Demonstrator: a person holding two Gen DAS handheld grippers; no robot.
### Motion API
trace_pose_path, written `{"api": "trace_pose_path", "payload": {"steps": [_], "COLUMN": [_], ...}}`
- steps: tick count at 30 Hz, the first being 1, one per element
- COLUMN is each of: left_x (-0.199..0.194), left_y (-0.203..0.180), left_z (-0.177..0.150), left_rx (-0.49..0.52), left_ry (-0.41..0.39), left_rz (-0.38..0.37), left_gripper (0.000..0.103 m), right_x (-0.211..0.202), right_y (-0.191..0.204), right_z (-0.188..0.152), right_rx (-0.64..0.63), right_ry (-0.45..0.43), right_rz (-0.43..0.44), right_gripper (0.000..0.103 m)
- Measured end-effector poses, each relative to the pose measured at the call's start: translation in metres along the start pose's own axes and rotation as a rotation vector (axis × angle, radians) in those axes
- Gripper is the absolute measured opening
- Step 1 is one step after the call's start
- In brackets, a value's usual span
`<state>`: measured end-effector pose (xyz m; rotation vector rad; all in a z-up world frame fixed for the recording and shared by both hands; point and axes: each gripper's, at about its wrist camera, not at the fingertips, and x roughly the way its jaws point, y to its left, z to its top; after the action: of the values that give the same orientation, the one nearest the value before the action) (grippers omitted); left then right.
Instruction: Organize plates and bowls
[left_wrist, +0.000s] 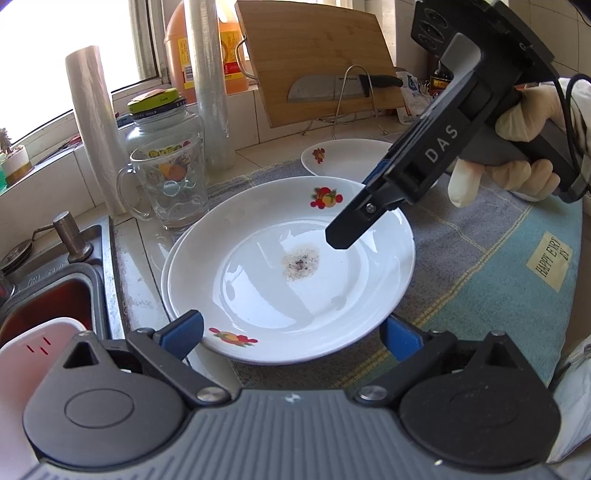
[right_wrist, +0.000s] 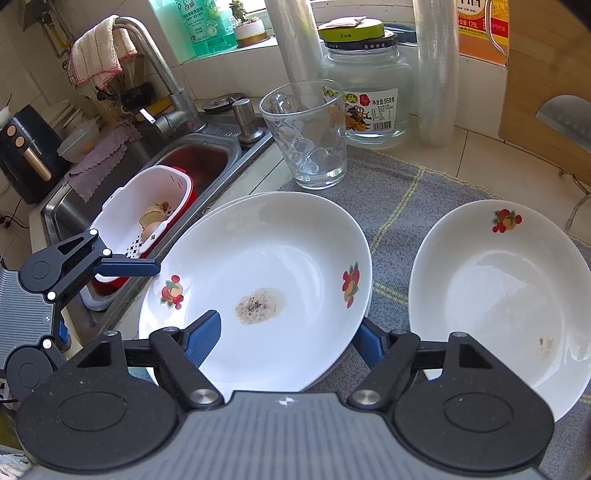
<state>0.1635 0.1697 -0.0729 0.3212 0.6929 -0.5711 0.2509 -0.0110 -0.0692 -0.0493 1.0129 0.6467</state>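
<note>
Two white plates with fruit prints lie stacked (left_wrist: 288, 266) (right_wrist: 266, 258) on a grey-blue cloth mat (left_wrist: 480, 258), and the top one has a brown stain in its middle. A third plate (right_wrist: 498, 295) (left_wrist: 343, 158) sits alone beside them. My left gripper (left_wrist: 291, 336) is open, its blue pads (left_wrist: 184, 332) flanking the stack's near rim. One of its fingers (right_wrist: 129, 266) reaches the rim by the sink. My right gripper (right_wrist: 286, 343) (left_wrist: 358, 210) is open and straddles the opposite rim, one finger over the plate's inside and the other outside.
A glass mug (right_wrist: 306, 140) and a glass jar (right_wrist: 369, 92) stand just behind the stack, with two rolls of film. The sink (right_wrist: 236, 147) holds a white basket (right_wrist: 147, 206). A cutting board with a knife (left_wrist: 321, 62) leans at the back. A gloved hand (left_wrist: 517, 147) holds the right gripper.
</note>
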Motion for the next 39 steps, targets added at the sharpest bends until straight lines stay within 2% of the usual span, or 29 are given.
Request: {"api": "trace_pose_path", "payload": {"steps": [3, 5, 10, 15, 19, 24, 30, 34, 39], "left_x": [-0.002, -0.002, -0.013, -0.012, -0.004, 0.016, 0.061, 0.084, 0.103], "left_y": [-0.005, -0.002, -0.012, -0.034, -0.057, -0.089, -0.128, -0.147, -0.16], "left_z": [0.001, 0.003, 0.012, 0.03, 0.048, 0.068, 0.082, 0.083, 0.087], "left_rx": [-0.007, -0.066, -0.118, -0.146, -0.156, -0.175, -0.207, -0.23, -0.25], "left_ry": [0.0, 0.006, -0.009, -0.039, -0.061, -0.058, 0.016, 0.048, 0.066], "left_rz": [0.024, 0.018, 0.086, 0.111, 0.09, 0.052, 0.071, 0.103, 0.142], "left_gripper": [0.101, 0.101, 0.101, 0.101, 0.102, 0.102, 0.102, 0.102, 0.102], "right_x": [-0.004, -0.008, -0.023, -0.039, -0.054, -0.078, -0.093, -0.092, -0.084], "right_y": [-0.004, -0.007, -0.016, -0.032, -0.055, -0.084, -0.118, -0.136, -0.149], "right_z": [-0.005, -0.008, -0.015, -0.024, -0.031, -0.035, -0.034, -0.032, -0.029], "right_rx": [0.0, -0.008, -0.045, -0.055, -0.053, -0.072, -0.104, -0.127, -0.158], "right_ry": [-0.011, -0.021, -0.059, -0.085, -0.092, -0.131, -0.135, -0.117, -0.082], "right_rz": [-0.002, -0.01, -0.038, -0.07, -0.117, -0.182, -0.244, -0.259, -0.211], "right_gripper": [0.093, 0.099, 0.102, 0.103, 0.103, 0.103, 0.103, 0.103, 0.103]}}
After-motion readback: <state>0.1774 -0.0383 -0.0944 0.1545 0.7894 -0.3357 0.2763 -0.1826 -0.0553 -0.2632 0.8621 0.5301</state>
